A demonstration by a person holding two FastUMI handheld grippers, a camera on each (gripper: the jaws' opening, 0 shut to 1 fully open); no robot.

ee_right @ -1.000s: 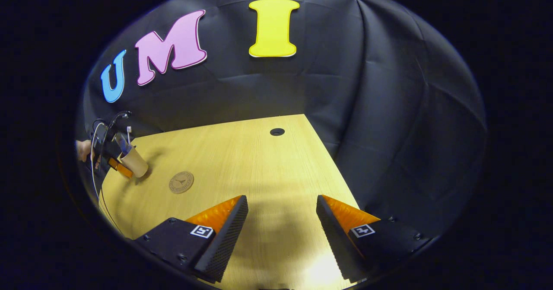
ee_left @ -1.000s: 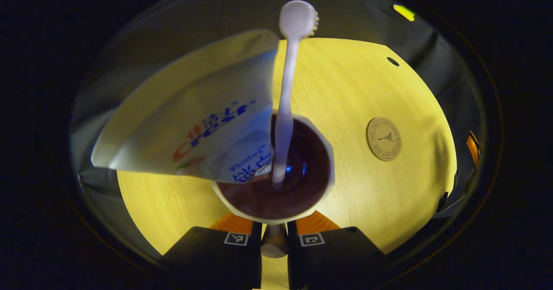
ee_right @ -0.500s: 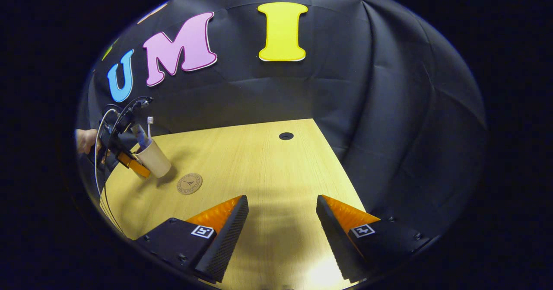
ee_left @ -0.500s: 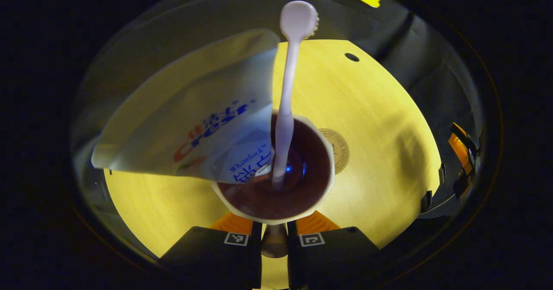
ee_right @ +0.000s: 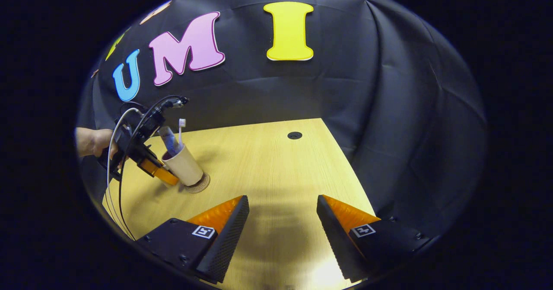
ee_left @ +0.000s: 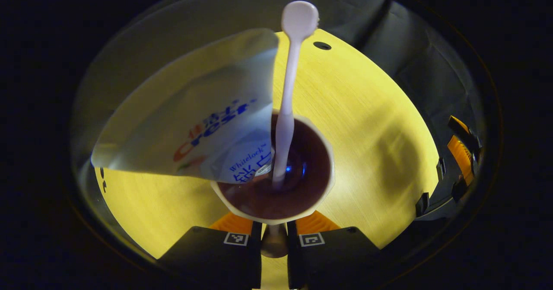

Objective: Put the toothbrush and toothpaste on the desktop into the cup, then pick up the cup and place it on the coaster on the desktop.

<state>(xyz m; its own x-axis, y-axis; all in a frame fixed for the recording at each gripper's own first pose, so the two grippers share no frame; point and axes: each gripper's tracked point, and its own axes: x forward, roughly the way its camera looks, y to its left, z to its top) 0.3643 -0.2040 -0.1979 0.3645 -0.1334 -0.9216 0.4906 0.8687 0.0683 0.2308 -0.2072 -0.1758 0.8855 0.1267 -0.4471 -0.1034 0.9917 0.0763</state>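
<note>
The left gripper clamps the cup low on its wall, tilted over the coaster at the desk's near left. Toothbrush and toothpaste make it top-heavy; the thin wall probably crushes easily. The right gripper stands spread, holding nothing.

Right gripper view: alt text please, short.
The left hand-held gripper holds a cup with toothbrush and toothpaste, tilted over a coaster on the wooden desktop. The right hand-held gripper hangs open.

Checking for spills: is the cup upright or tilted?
Tilted: in the right gripper view the cup leans, held by the left gripper.
</note>
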